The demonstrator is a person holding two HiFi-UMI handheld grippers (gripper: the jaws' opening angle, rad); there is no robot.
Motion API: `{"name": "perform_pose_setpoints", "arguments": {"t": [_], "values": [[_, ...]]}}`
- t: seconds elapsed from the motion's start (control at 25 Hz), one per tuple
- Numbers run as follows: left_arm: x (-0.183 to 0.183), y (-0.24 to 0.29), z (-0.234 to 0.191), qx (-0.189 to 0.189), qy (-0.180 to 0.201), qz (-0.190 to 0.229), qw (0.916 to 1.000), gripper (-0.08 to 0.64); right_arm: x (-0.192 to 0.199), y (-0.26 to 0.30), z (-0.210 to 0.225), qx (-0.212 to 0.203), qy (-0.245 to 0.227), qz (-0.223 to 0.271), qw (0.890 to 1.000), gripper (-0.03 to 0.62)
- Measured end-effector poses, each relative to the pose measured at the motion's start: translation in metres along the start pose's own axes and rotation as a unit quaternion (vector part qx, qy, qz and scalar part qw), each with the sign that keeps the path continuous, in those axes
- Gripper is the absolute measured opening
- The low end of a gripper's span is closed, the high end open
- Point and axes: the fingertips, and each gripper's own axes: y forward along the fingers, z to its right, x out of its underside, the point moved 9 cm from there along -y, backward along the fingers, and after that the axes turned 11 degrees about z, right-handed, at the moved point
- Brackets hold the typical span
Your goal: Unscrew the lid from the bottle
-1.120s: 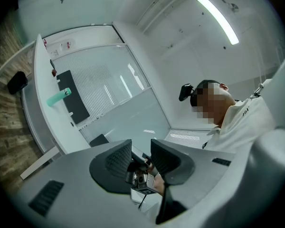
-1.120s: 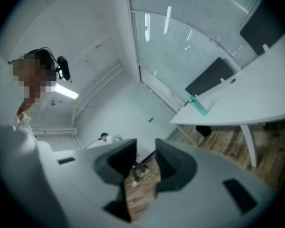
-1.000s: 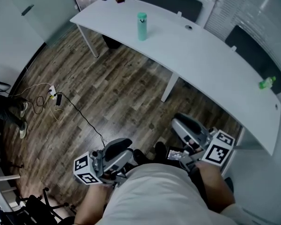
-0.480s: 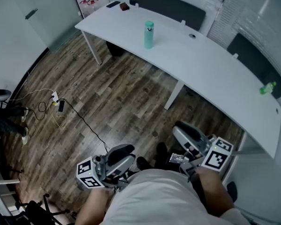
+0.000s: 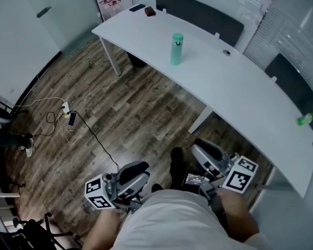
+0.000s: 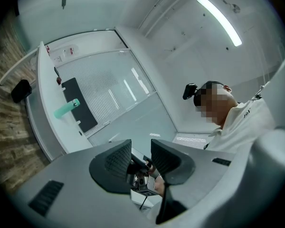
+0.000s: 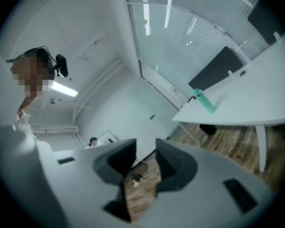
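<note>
The bottle (image 5: pixel 177 49), a mint green one, stands upright on the long white table (image 5: pixel 240 87), toward its far end, and its lid (image 5: pixel 177 36) sits on top of it. Both grippers are well apart from it, held close in front of the person's body over the wooden floor (image 5: pixel 120 103). The left gripper (image 5: pixel 140 173) is at the lower left of the head view, with its marker cube (image 5: pixel 96 192) on the side near the person. In the left gripper view its two dark pads stand a little apart and nothing is between them (only the other gripper shows far behind the gap). The bottle there is small and far away at the left. The right gripper (image 5: pixel 202 151) is at the lower right, also with its marker cube (image 5: pixel 240 173) on the near side. In the right gripper view its jaws are parted by a narrow gap and they grasp nothing, only the floor shows through. The bottle is seen there on the table at the upper right, far from the jaws. A second, smaller green bottle (image 5: pixel 305 120) lies at the other end of the table. A power strip (image 5: pixel 66 108) with cables lies on the floor at the left.
</note>
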Motion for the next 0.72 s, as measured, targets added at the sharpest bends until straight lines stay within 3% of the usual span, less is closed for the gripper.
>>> {"name": "perform_pose_setpoints", "arguments": {"t": [0.4, 0.72], "values": [[-0.023, 0.094, -0.075, -0.018, 0.011, 0.004, 0.9998, 0.126, -0.076, 0.072, 0.081, -0.019, -0.010, -0.030, 0.999, 0.120], [-0.027, 0.159, -0.117, -0.022, 0.013, 0.002, 0.9997, 0.125, -0.123, 0.096, 0.132, -0.020, -0.021, -0.048, 0.998, 0.121]]}}
